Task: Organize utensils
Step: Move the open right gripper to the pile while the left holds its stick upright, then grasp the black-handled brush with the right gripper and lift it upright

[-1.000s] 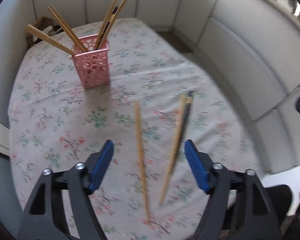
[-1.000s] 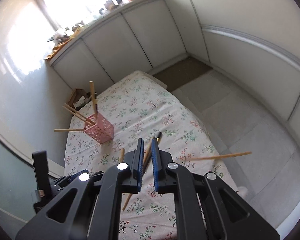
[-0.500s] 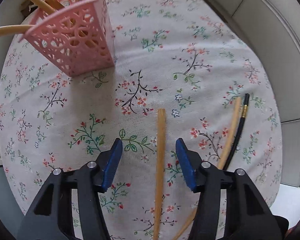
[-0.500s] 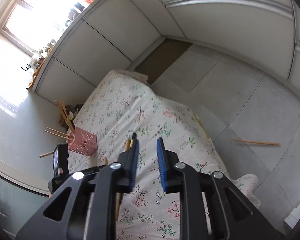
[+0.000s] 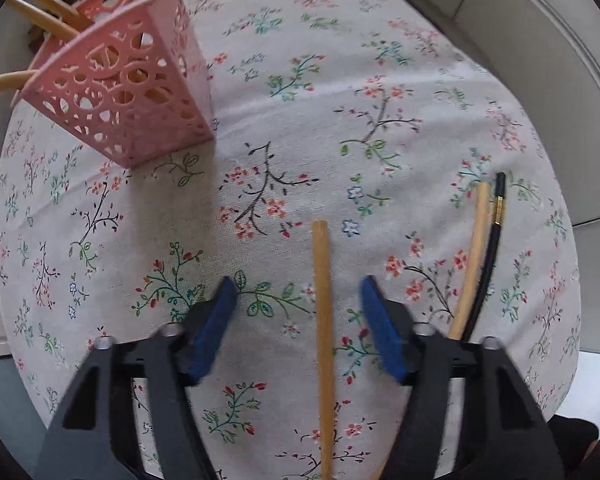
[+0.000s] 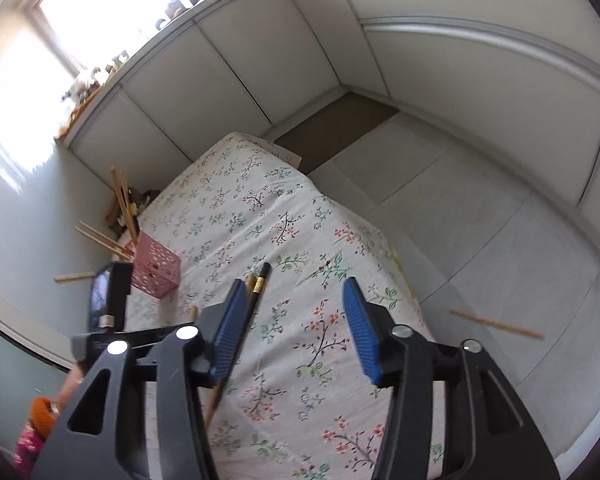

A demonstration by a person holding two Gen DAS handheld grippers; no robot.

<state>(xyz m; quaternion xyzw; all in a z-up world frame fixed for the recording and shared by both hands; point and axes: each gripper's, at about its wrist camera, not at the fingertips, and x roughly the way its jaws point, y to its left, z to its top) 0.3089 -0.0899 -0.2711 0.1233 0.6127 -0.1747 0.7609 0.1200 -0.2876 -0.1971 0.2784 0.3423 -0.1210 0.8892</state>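
Observation:
A pink perforated holder (image 5: pixel 127 92) with several wooden chopsticks stands at the far left of the floral tablecloth (image 5: pixel 340 80). My left gripper (image 5: pixel 295 292) is open low over the cloth, its jaws either side of a lone wooden chopstick (image 5: pixel 324 320). To its right lie a wooden chopstick (image 5: pixel 474 252) and a black chopstick (image 5: pixel 492 240) side by side. My right gripper (image 6: pixel 293 292) is open and empty, high above the table; the pair of chopsticks (image 6: pixel 255 288) shows beside its left finger, and the holder (image 6: pixel 155 268) further left.
One wooden chopstick (image 6: pixel 496 324) lies on the tiled floor right of the table. White cabinet panels (image 6: pixel 227 80) surround the table. The left gripper's body (image 6: pixel 107 300) is visible beside the holder.
My left gripper has dropped closer to the cloth over the lone chopstick. My right gripper has opened wide from nearly shut and swung its view.

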